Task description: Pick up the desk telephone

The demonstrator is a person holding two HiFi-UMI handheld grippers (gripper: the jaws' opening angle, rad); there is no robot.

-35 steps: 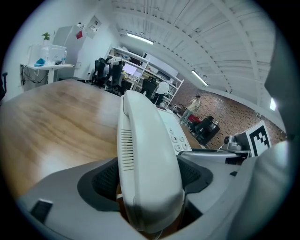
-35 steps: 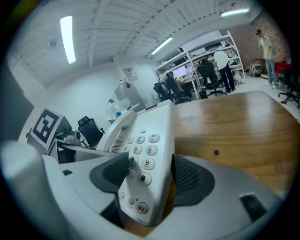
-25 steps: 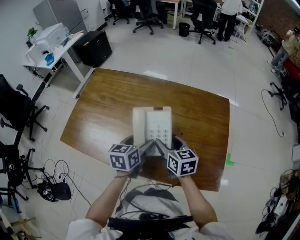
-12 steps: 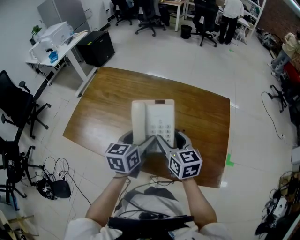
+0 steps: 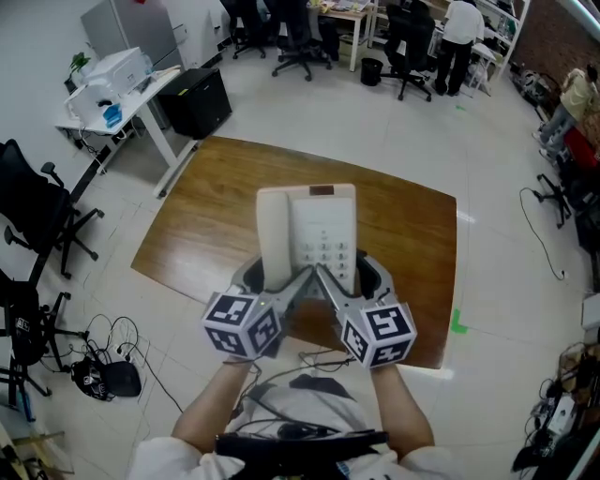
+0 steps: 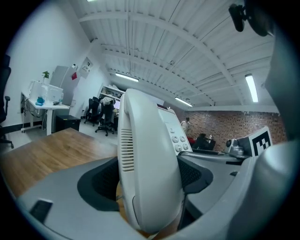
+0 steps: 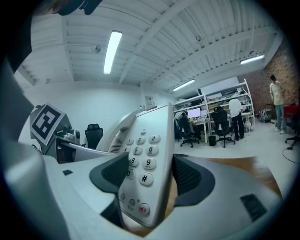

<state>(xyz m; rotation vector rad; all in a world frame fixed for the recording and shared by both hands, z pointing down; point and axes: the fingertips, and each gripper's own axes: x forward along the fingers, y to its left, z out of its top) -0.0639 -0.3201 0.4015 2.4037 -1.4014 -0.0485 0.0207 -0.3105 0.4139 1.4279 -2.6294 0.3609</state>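
Phone point(image 5: 307, 230): white desk set, held between both grippers over the wooden tabletop point(image 5: 206, 206). It looks clear of the wood, with its far end tipped up.
Handset point(image 5: 273, 234): seated in its cradle along the phone's left side.
Keypad point(image 5: 325, 251): right half of the top face, with the digits and # readable in the right gripper view.
Left gripper point(image 5: 272, 278): jaws closed on the handset side at the near end. In the left gripper view a dark pad presses on either side of the white body.
Right gripper point(image 5: 349, 277): jaws closed on the keypad side at the near end. One pad lies over the lower keys and the other presses on the opposite face.
Gripper layout: the two sit side by side just in front of the person, marker cubes toward the body, and the inner jaws meet in a V over the phone's near edge.
Tabletop: bare brown wood with a glossy reflection near the far edge.
Room: pale tiled floor point(image 5: 394, 122), black chairs point(image 5: 37, 220) at left, people at desks point(image 5: 337, 14) far back.
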